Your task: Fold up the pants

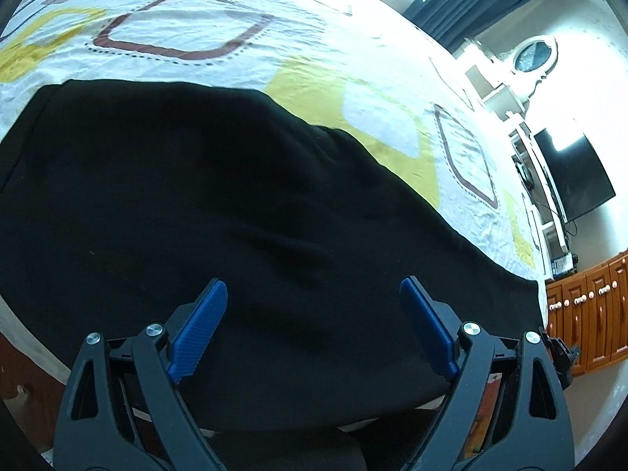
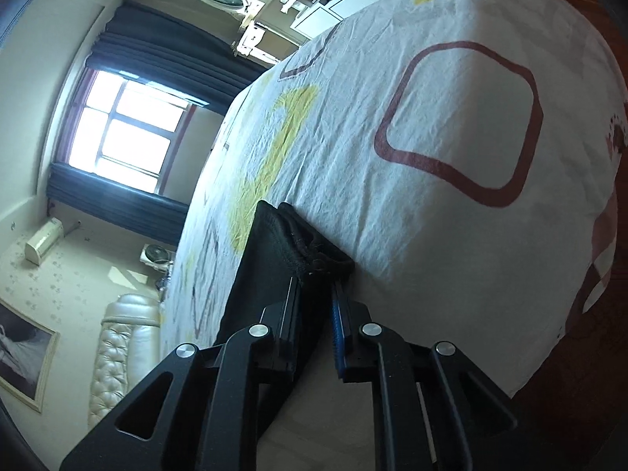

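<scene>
Right claw (image 2: 316,298) pinches the bunched edge of the black pants (image 1: 219,204), while my left claw (image 1: 314,294) hangs wide open above them. They lie on the bed (image 1: 353,31). I think the folding is only partly done.

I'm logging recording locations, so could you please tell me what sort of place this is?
Most likely a home bedroom: black pants lie on a bed with a patterned sheet, a padded headboard stands at its end, and a curtained window is in the wall beyond.
</scene>
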